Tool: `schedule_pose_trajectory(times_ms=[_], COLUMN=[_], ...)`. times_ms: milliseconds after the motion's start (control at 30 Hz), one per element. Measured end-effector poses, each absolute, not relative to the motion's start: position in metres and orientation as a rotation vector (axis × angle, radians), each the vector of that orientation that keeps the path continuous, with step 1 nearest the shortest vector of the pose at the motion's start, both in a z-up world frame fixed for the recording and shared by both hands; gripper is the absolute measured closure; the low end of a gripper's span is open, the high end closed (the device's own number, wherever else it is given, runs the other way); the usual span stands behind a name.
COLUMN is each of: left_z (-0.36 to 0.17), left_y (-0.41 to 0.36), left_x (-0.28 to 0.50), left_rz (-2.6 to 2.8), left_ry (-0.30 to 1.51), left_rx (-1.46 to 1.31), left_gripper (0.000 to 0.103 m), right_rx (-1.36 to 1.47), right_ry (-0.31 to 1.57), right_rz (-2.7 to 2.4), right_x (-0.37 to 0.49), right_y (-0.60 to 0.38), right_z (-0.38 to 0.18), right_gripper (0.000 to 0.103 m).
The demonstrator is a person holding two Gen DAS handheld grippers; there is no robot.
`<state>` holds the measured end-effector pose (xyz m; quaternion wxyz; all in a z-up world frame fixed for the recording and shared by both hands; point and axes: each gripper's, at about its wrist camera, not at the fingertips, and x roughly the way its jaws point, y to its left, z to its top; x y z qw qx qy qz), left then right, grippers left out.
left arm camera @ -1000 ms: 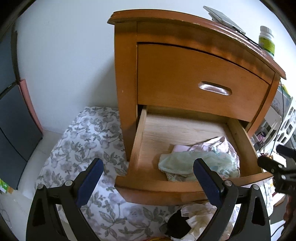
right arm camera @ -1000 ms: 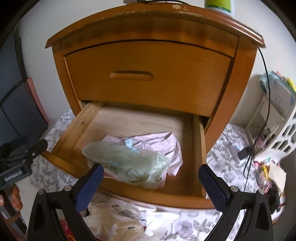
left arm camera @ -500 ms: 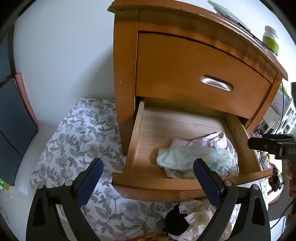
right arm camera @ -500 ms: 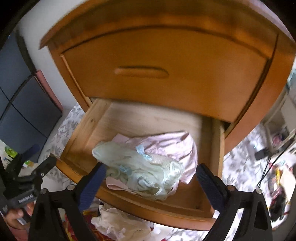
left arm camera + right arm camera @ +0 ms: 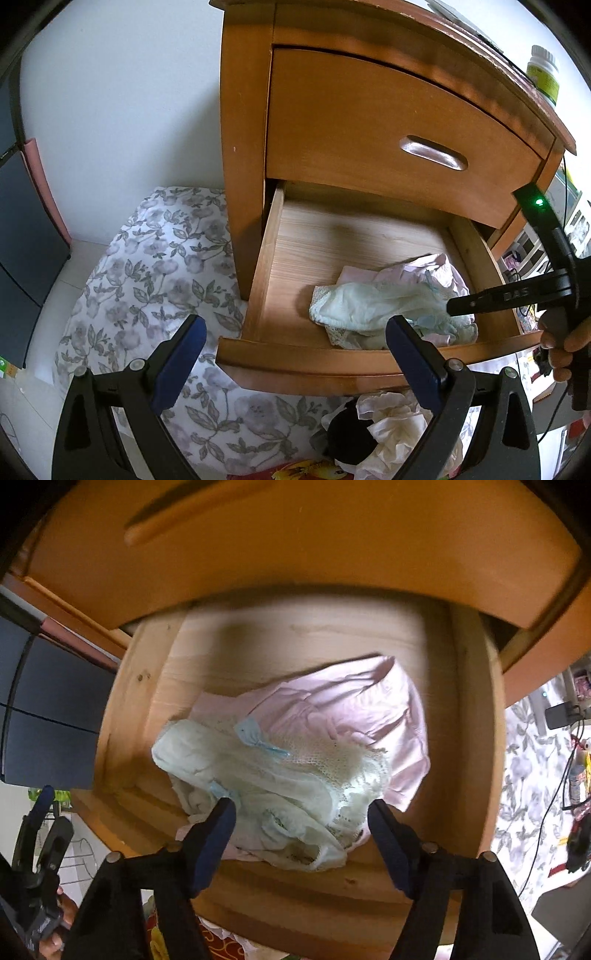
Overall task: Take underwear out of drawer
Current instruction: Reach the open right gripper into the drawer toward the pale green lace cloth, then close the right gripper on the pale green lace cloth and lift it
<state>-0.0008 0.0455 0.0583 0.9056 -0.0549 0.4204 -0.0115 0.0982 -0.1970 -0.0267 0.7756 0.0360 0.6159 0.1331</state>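
The lower drawer [image 5: 314, 358] of a wooden nightstand stands pulled out. Inside it, at the front right, lies pale green lace underwear [image 5: 369, 302] [image 5: 280, 775] on top of a pink garment [image 5: 436, 266] [image 5: 351, 709]. My right gripper [image 5: 301, 806] points steeply down into the drawer. Its jaws are closing, with the green underwear between the blue fingertips, and I do not see the pads pressing on it. One of its fingers [image 5: 480, 301] reaches in from the right in the left wrist view. My left gripper [image 5: 295, 328] hangs open in front of the drawer's front edge, holding nothing.
The upper drawer is shut and has a metal handle [image 5: 434, 153]. A bottle [image 5: 543, 74] stands on the nightstand top. A floral cloth [image 5: 147, 277] covers the floor at the left. A heap of clothes [image 5: 388, 421] lies under the drawer front. Cables and clutter [image 5: 569, 775] sit at the right.
My right gripper has tipped downward and dropped into the drawer over the green underwear, and its jaws have narrowed. The left gripper has hardly moved.
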Motion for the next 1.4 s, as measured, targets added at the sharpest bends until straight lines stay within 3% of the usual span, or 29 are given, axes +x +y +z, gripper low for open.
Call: schedule_pose_trajectory(times_ms=[400,567,867,1400], left_z=[0.054,0.054,0.054,0.064], left_y=[0.046,0.048,0.049,0.047], left_x=[0.0,0.001,0.0,-0.008], left_rz=[-0.042,-0.043,-0.045,-0.047], left_ry=[0.881,0.883,0.887,0.887], left_rx=[-0.125,-0.135,-0.149,-0.159], left_gripper=[0.005,0.005,0.005,0.005], right_rx=[0.06,0.065,0.088,0.226], right_ry=[1.41,1.378,1.263,0.969], right_rz=[0.258,0.256,0.247,0.332], right_x=[0.108,0.107,0.092,0.046], right_y=[-0.181,-0.179,-0.192,-0.211], right_z=[-0.056,-0.055,-0.035,0.039], right_gripper=[0.052,0.072,0.093,0.095])
